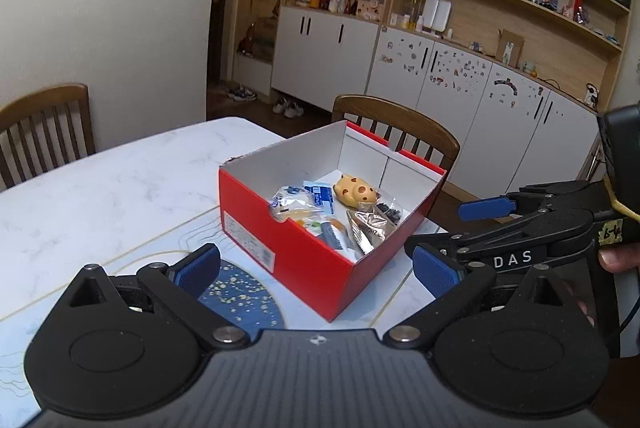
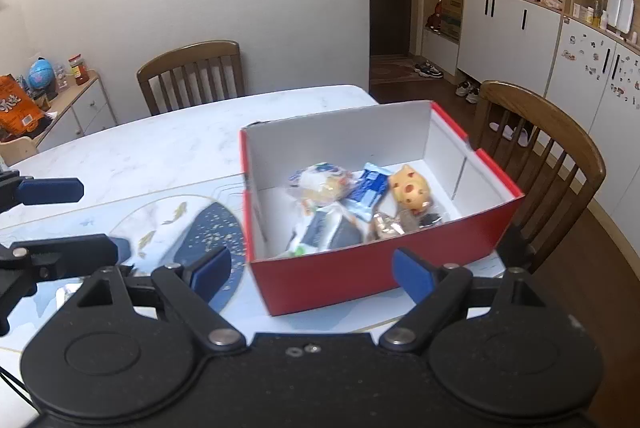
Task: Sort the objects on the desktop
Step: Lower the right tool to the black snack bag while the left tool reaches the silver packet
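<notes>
Box (image 2: 360,268) sits centre frame, dead ahead of your right tool (image 2: 312,270).
Both tools gape empty; left tool (image 1: 316,268) views it corner-on.

The box (image 2: 360,268) wall hides the lower packets (image 2: 320,232); blur smears their print; the mat (image 2: 216,232) is part-covered.

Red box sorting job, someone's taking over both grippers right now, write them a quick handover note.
Left gripper: open, holding nothing.
Right gripper: open, holding nothing.
Both sit just short of the red box on the white table.
In the box: yellow spotted toy, blue packet, other wrapped snacks.
Done: no loose objects visible on the table near the box.
Left: check the table beyond view.
</notes>
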`<state>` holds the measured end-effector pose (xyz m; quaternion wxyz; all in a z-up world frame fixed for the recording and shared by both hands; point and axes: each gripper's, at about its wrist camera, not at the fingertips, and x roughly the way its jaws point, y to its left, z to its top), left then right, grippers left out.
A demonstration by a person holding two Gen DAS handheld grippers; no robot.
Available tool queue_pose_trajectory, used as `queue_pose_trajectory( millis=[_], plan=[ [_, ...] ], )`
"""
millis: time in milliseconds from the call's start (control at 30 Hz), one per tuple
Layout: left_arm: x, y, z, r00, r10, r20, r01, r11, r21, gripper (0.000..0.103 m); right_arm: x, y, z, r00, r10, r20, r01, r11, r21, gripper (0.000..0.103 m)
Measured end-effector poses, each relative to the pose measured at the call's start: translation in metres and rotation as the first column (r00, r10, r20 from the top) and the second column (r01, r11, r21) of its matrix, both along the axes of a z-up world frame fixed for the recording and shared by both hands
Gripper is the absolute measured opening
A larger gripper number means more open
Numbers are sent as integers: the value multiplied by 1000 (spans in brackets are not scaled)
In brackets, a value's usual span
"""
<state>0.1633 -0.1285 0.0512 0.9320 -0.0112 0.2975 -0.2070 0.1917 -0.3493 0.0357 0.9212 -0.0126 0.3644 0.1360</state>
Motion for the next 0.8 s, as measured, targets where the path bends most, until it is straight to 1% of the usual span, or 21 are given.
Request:
queue_pose_trajectory(
  millis=[233, 367, 433, 500, 567, 600, 700, 800],
  plan=[
    [-17, 24, -9, 1000, 14, 1, -14, 999, -37, 103, -12, 29, -7, 999, 33, 1, -33, 999, -2, 88],
    [-24, 40, -14, 999, 38, -10, -39, 999, -35, 103, -17, 44, -10, 999, 52, 4, -52, 999, -3, 88],
    [-28, 50, -15, 998, 65, -5, -65, 997, -28, 103, -19, 51, -12, 998, 61, 4, -61, 998, 0, 88],
    [-35, 60, -16, 993, 113, 29, -113, 994, -13, 103, -22, 58, -14, 997, 72, 4, -72, 997, 2, 88],
    [-38, 72, -18, 990, 139, 39, -138, 990, -17, 103, -24, 66, -16, 996, 86, 7, -86, 996, 3, 88],
    [-38, 78, -20, 989, 144, 36, -144, 989, -20, 103, -26, 69, -17, 995, 95, 9, -95, 995, 2, 88],
    [-38, 94, -26, 984, 175, 23, -175, 985, 3, 103, -29, 81, -19, 993, 117, 11, -117, 993, -3, 88],
    [-40, 111, -35, 980, 201, 5, -201, 980, 4, 103, -31, 90, -21, 991, 131, 12, -131, 991, 2, 88]
  ],
)
